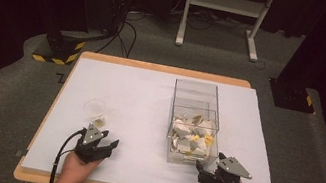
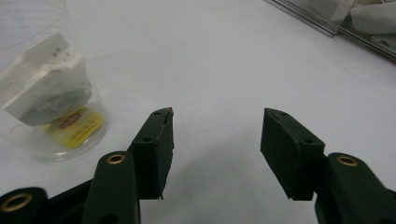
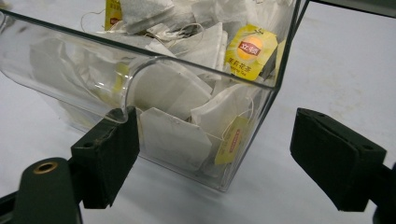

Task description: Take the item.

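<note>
Beyond the far edge of the white-covered surface [image 1: 140, 92] stands a white metal stand [image 1: 223, 11] on grey carpet [image 1: 198, 52]. Left of that stand, black cables [image 1: 123, 33] trail past a dark base with yellow-black hazard stripes [image 1: 59, 50]; right of it sits another black base [image 1: 292, 94]

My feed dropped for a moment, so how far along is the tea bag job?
Done: one tea bag already sits in the clear cup. In hand: nothing; the right tongs stand open at the clear box of tea bags, and the left tongs wait open beside the cup. Left: many bags remain in the box.
</note>
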Available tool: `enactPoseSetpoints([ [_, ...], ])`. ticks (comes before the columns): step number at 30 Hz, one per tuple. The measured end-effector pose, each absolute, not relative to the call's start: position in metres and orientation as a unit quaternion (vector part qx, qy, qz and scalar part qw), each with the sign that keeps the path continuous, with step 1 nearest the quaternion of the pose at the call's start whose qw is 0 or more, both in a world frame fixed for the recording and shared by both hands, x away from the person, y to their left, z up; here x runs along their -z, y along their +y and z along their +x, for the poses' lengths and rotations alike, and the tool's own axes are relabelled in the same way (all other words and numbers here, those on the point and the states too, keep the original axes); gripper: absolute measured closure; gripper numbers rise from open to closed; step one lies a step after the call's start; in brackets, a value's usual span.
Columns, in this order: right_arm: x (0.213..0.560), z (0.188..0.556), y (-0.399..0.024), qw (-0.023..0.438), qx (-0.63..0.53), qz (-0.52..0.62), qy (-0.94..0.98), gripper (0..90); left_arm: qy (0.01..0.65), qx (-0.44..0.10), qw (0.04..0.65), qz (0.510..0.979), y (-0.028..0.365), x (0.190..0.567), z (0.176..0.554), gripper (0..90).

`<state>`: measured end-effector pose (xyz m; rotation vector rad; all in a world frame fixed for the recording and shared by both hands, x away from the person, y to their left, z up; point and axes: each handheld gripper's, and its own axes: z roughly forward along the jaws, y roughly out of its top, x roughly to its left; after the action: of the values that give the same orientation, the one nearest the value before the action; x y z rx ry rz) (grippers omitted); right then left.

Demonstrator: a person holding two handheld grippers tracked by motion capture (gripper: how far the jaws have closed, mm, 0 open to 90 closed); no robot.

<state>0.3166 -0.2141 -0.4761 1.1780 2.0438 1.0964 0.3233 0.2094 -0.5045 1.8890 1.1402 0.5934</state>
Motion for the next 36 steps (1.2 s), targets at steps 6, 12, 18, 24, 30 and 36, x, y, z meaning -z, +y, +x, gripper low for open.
enactPoseSetpoints([
  [6, 0.474, 0.325, -0.212, 0.265, -0.41, 0.445, 0.751, 15.4, 0.453, -0.236, 0.415, 0.753, 0.21, 0.505, 0.324, 44.3],
  [12, 0.473, 0.334, -0.209, 0.265, -0.412, 0.452, 0.746, 15.3, 0.452, -0.236, 0.413, 0.754, 0.209, 0.504, 0.324, 44.3],
  [18, 0.474, 0.345, -0.207, 0.27, -0.409, 0.462, 0.739, 15.3, 0.452, -0.236, 0.414, 0.754, 0.209, 0.505, 0.323, 44.1],
  [24, 0.475, 0.355, -0.205, 0.274, -0.406, 0.473, 0.732, 15.3, 0.45, -0.237, 0.415, 0.755, 0.209, 0.505, 0.323, 44.0],
  [30, 0.476, 0.366, -0.201, 0.281, -0.405, 0.484, 0.723, 15.4, 0.449, -0.238, 0.414, 0.755, 0.209, 0.505, 0.323, 43.8],
  [36, 0.478, 0.378, -0.198, 0.293, -0.399, 0.495, 0.714, 15.7, 0.448, -0.239, 0.413, 0.756, 0.208, 0.505, 0.323, 43.7],
])
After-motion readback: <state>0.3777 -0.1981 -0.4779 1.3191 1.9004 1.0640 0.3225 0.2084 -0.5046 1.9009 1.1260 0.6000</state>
